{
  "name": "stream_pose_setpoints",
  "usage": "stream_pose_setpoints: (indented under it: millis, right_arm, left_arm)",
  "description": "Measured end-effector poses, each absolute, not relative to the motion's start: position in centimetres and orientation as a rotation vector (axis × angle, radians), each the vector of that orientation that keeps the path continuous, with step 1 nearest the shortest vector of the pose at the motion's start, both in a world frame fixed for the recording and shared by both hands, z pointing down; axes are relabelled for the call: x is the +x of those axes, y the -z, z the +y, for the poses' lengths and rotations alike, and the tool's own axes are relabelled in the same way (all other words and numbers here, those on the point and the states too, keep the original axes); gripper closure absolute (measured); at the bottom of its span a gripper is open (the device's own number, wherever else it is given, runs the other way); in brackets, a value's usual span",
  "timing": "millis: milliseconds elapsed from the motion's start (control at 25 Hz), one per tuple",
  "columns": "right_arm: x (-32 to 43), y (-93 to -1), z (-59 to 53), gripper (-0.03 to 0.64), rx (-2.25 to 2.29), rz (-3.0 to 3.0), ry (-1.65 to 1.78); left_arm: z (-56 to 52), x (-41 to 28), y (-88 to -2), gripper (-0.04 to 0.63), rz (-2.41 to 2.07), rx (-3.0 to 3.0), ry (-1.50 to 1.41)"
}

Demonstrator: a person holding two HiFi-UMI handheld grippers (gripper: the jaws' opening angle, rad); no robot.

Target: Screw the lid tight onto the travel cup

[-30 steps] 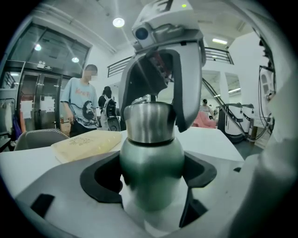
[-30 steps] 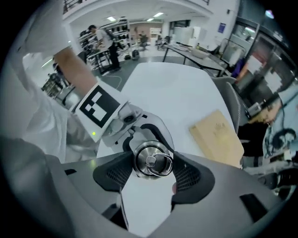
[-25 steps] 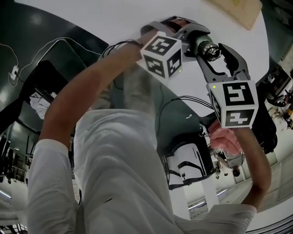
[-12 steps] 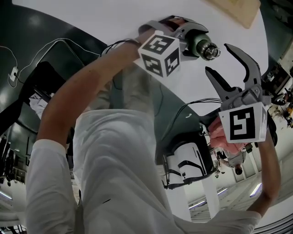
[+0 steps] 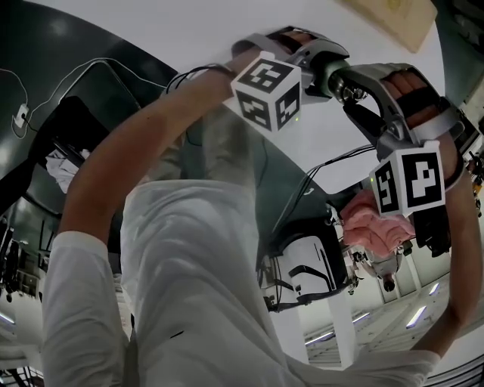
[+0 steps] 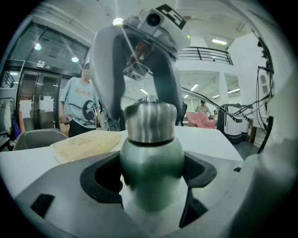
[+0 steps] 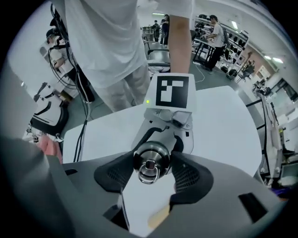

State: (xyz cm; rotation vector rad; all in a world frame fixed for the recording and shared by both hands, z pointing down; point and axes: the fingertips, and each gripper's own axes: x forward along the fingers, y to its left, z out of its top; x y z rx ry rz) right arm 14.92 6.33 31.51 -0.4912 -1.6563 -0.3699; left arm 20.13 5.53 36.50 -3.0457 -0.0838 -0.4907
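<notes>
The travel cup [image 6: 151, 162], green steel, is held off the white table [image 5: 189, 30] with my left gripper [image 6: 150, 186] shut on its body. Its silver lid [image 6: 150, 122] sits on the neck. In the right gripper view the lid [image 7: 150, 163] shows end-on with a small ring on top, and my right gripper [image 7: 150, 171] is shut on it, one pad pressed to each side. The head view has the cup [image 5: 331, 72] between the left gripper [image 5: 321, 64] and the right gripper [image 5: 349, 85], which meet nose to nose above the table.
A beige board [image 5: 393, 19] lies on the table's far side, also seen as the beige board [image 6: 86, 142] in the left gripper view. Cables and a white machine [image 5: 310, 268] stand on the floor by the person's legs. People stand in the background [image 6: 79, 104].
Half a second ago my right gripper was open and drawn back from the lid. It has turned over and shut on the lid again. The left gripper kept hold of the cup.
</notes>
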Motion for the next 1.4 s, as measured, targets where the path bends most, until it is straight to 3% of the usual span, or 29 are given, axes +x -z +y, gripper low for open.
stream_pose_setpoints:
  millis: [40,120,1000,1400]
  right_arm:
    - [15.0,-31.7,6.3,0.388,-0.502,-1.657,0.37]
    - [15.1,-31.7,6.3,0.391,-0.5,-1.654,0.359]
    - [14.8,-31.7,4.6,0.393,0.229,-1.764,-0.211]
    - [15.0,-31.5,4.7,0.386,0.317,-1.776,-0.183]
  left_arm:
    - [5.5,20.2,-36.5,0.236,-0.084,-3.046,0.489]
    - [5.5,20.2,-36.4,0.236,-0.087,-3.044,0.486]
    - [5.5,20.1,-36.5,0.236,-0.09,-3.043,0.488]
    - [5.9,20.2,-36.5,0.238,-0.104,-3.032,0.499]
